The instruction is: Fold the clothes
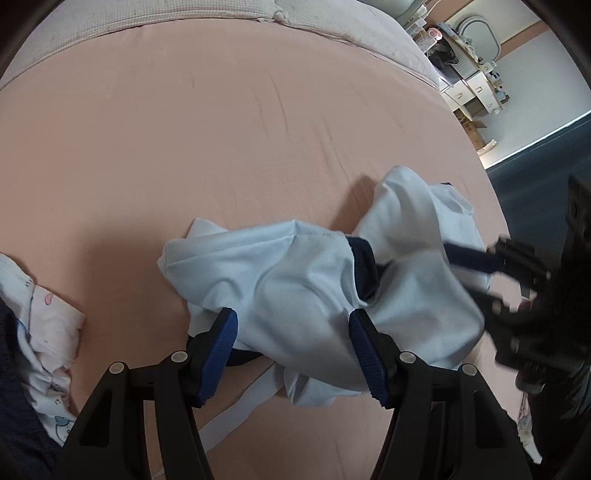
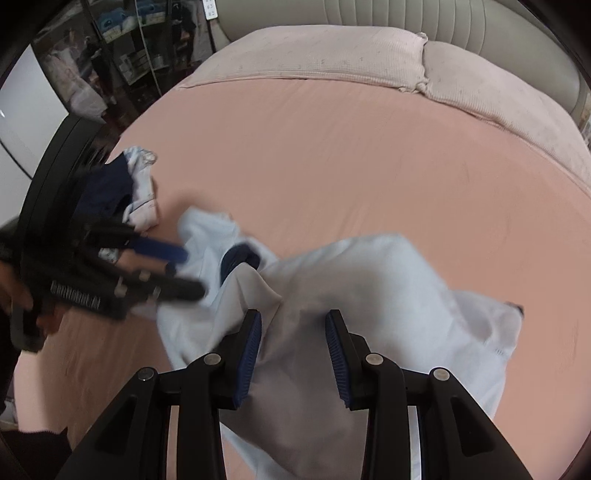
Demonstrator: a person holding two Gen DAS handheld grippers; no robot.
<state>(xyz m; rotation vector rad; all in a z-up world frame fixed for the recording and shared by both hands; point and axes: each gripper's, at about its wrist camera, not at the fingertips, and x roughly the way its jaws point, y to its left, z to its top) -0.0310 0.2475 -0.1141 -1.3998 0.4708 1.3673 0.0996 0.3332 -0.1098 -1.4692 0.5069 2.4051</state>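
Note:
A crumpled light blue garment (image 1: 295,280) with a navy collar (image 1: 364,266) lies on the pink bed sheet (image 1: 184,147). My left gripper (image 1: 288,317) stands open with its fingertips set into the garment's near edge, cloth bulging between the jaws. In the right wrist view the same garment (image 2: 388,280) rises in a fold, and my right gripper (image 2: 293,317) is shut on a thick bunch of it that fills the gap between the pads. The right gripper (image 1: 458,273) shows blurred at the garment's right side. The left gripper (image 2: 194,271) shows blurred at its left.
A white printed garment (image 1: 48,332) and a navy one (image 2: 107,192) lie by the bed's left edge. Pale pillows (image 2: 332,55) and a padded headboard (image 2: 406,14) close off the far end. Shelves and drawers (image 1: 472,81) stand beyond the bed's right side.

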